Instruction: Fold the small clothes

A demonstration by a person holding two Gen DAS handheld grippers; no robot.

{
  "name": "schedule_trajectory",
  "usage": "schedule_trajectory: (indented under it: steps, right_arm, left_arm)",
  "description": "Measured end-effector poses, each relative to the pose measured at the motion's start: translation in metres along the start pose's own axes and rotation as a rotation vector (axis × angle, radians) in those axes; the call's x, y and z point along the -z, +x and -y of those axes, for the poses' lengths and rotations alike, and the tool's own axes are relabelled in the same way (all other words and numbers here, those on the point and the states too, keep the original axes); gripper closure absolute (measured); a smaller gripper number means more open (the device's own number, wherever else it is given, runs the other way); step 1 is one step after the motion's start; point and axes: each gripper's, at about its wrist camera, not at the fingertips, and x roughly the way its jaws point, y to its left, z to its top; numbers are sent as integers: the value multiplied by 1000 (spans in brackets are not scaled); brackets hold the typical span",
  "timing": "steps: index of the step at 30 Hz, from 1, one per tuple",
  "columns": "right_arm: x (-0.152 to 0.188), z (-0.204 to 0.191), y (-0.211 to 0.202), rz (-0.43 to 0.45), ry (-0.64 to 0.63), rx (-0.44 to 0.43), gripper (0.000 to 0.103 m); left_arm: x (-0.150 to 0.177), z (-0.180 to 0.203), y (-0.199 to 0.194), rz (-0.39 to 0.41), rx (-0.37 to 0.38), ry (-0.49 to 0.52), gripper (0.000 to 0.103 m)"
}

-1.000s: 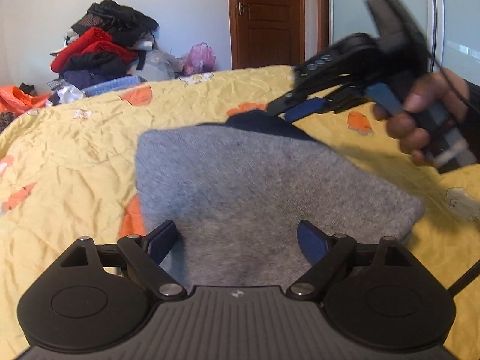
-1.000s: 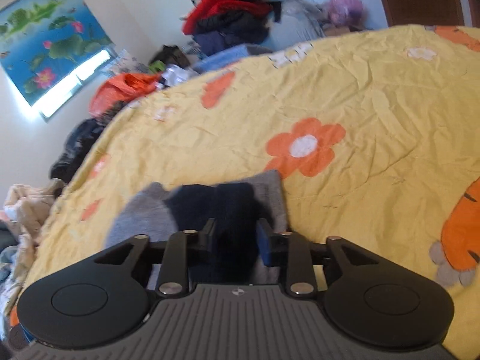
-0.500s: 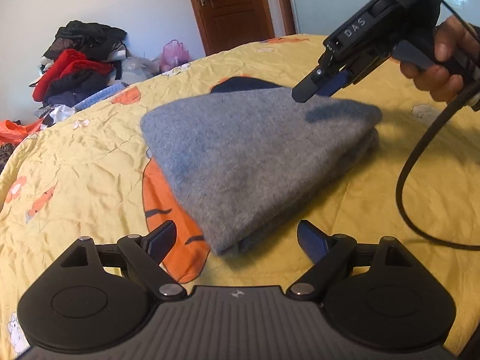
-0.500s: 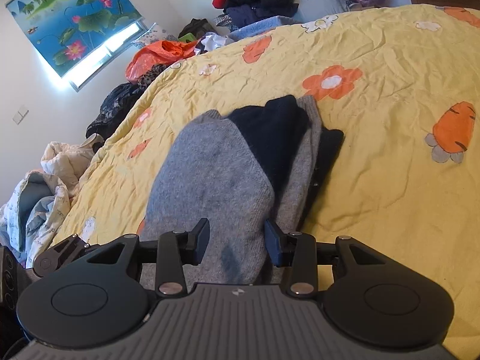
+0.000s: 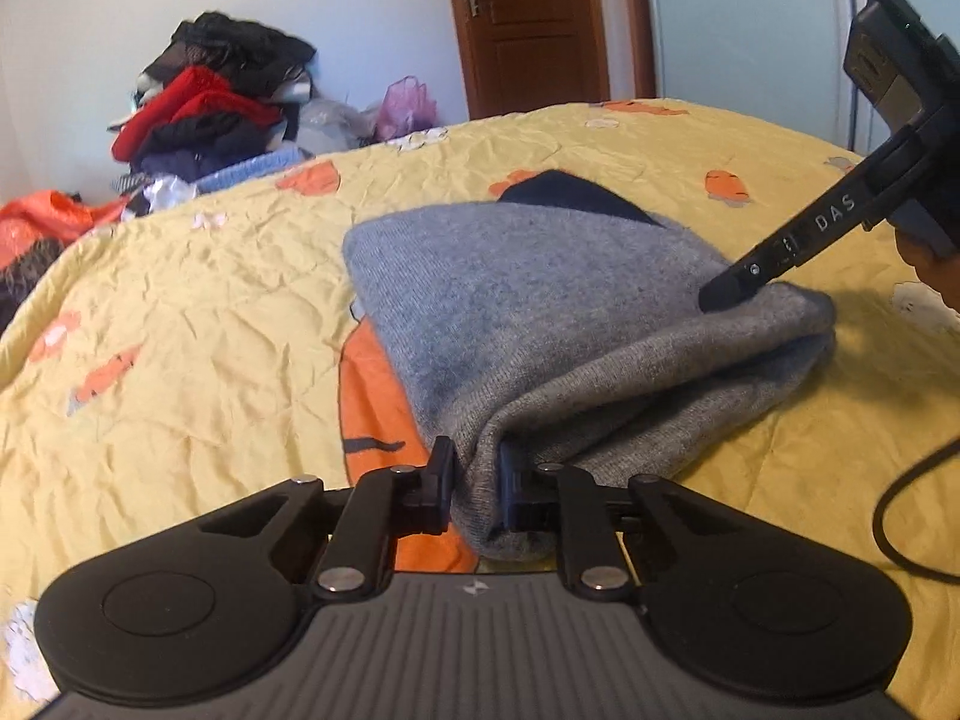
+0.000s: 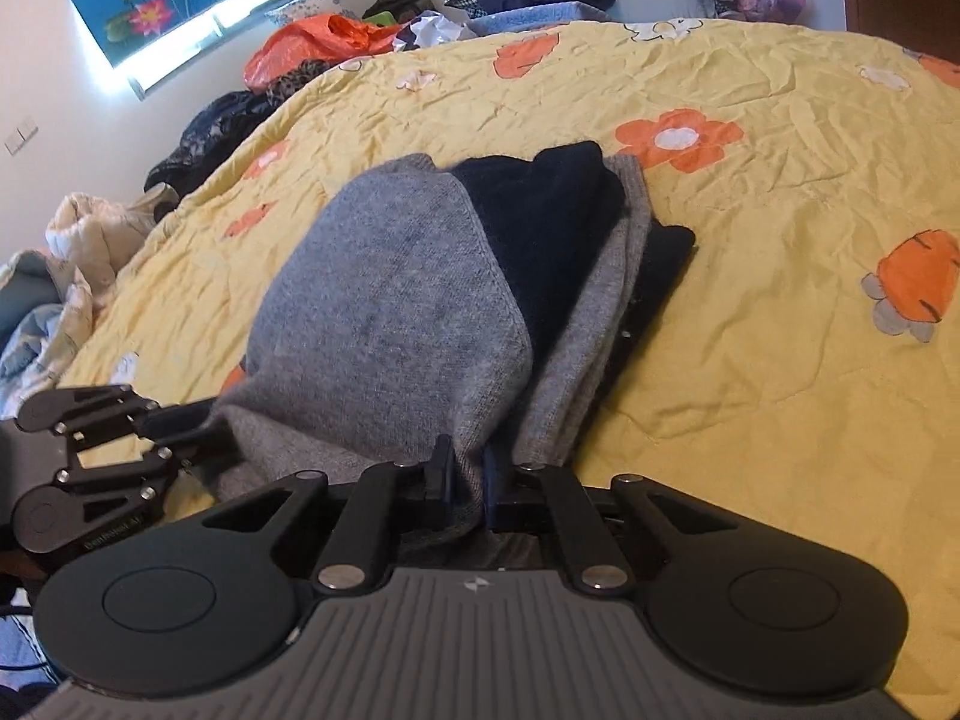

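On the yellow bed [image 5: 180, 330], near its middle, the grey sweater [image 5: 528, 312] lies folded into a thick bundle w/ a navy part [image 6: 540, 210] showing at its far end. Half a sec ago both claws were apart and off the cloth: L claw hung short of the near corner, R claw hovered above the bundle. Now the L claw [image 5: 477, 474] is clamped on the near corner of the sweater, cloth bunched up between its pads, and the R claw [image 6: 468, 474] is pinched on the other near edge, knit pulled up between its fingers too. In the L view the R tool's tip presses into the top of the bundle by the right-hand fold. In the R view the L tool sits at lower left, touching the sweater edge.

Meaning, prob.: both ends of the near edge are gripped, so next fold can start, likely lifting that edge over toward the navy end. Risk: thick layers slipping apart if only the top ply is caught; can't tell how many plies each claw has. Clothes pile [image 5: 210, 114] beyond the bed is untouched.
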Motion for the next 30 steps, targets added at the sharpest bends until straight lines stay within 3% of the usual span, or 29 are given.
schedule_trajectory:
  steps: [6, 9, 12, 13, 14, 16, 18, 19, 20, 21, 22, 23, 24, 27, 29, 30]
  right_arm:
    - [9, 6, 0, 18, 28, -17, 90]
    - [10, 0, -10, 48, 42, -14, 80]
    - [11, -8, -35, 120, 59, -43, 75]
    - [11, -10, -41, 136, 70, -69, 74]
    - [9, -13, -44, 143, 78, -100, 70]
    - [9, -20, -42, 132, 64, -124, 64]
    - [10, -29, -32, 97, 28, -94, 59]
    - [13, -30, -26, 68, 16, -77, 59]
    - [17, -29, -18, 32, 8, -55, 62]
    - [24, -27, -11, 4, -9, -30, 66]
    - [30, -26, -10, 12, -37, -22, 74]
    - [33, -26, -13, 19, -41, -18, 75]
    - [32, -25, -18, 14, -13, -27, 75]
    - [30, -18, -41, 64, 74, -83, 55]
    - [30, -5, -57, 128, 148, -103, 17]
    - [31, 4, -62, 153, 188, -108, 14]
  left_arm:
    - [4, -1, 3, -24, 15, 43, 91]
    - [3, 1, -12, -15, 64, 73, 88]
    - [4, -3, -23, 14, 74, 52, 66]
    - [4, -3, -22, 24, 66, 39, 48]
    - [3, -1, -19, 32, 54, 31, 37]
    - [1, 6, -12, 40, 44, 36, 37]
    - [2, 12, -1, 31, 29, 44, 36]
    - [4, 13, 7, 12, 10, 44, 41]
    - [8, 13, 14, -3, -9, 45, 56]
    - [13, 9, 16, 16, -9, 27, 58]
    - [13, 5, 15, 7, 4, 10, 68]
    - [12, 3, 12, -4, 21, 1, 78]
    - [11, 1, 6, -11, 38, 0, 78]
    - [11, -16, -14, -4, 139, -77, 77]
    - [11, -38, -17, -27, 233, -224, 68]
    - [12, -49, -17, -24, 271, -311, 61]
